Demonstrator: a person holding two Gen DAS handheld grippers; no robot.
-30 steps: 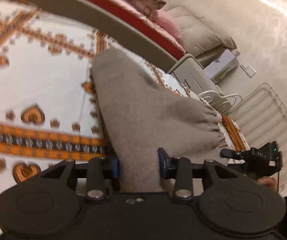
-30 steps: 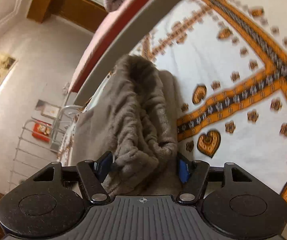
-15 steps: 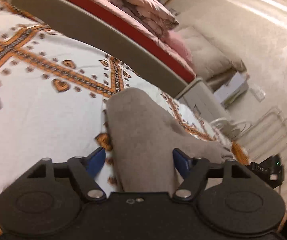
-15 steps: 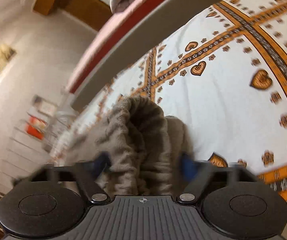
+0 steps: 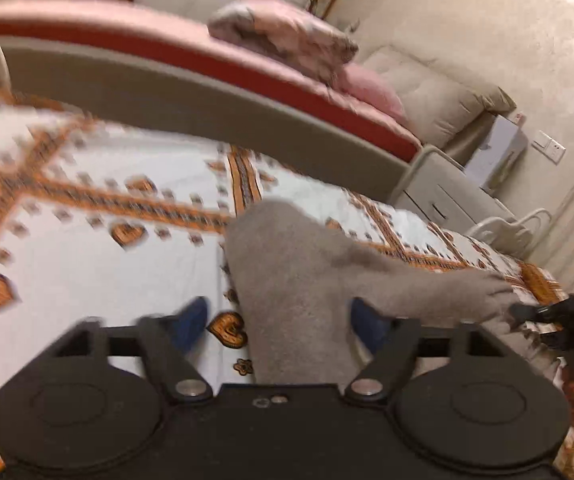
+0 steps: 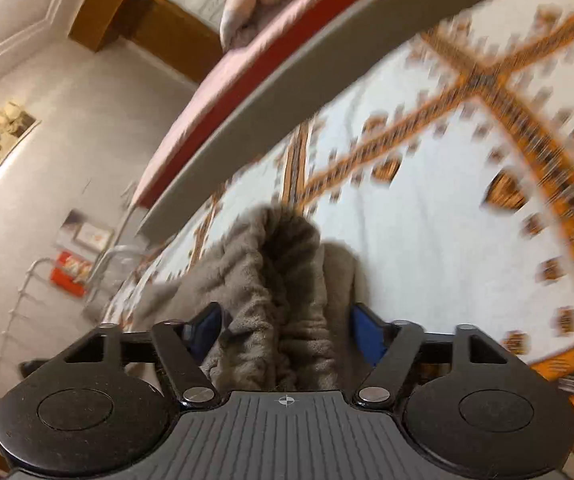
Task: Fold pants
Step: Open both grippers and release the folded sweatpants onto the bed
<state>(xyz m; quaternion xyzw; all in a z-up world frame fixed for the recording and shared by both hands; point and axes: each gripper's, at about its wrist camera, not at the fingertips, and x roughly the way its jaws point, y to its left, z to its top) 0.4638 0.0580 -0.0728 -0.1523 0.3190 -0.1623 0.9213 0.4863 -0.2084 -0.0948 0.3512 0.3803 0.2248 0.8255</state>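
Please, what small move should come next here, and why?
Probably draw both grippers back: the left gripper and right gripper stand open around the grey fleece pants, which lie on the white and orange patterned bedspread.

A home bedroom: a bed point(image 5: 87, 272) under a heart-patterned sheet, a second bed point(image 5: 207, 56) with a folded blanket point(image 5: 287, 40) beside it, a framed picture point(image 6: 1, 138) on the wall.
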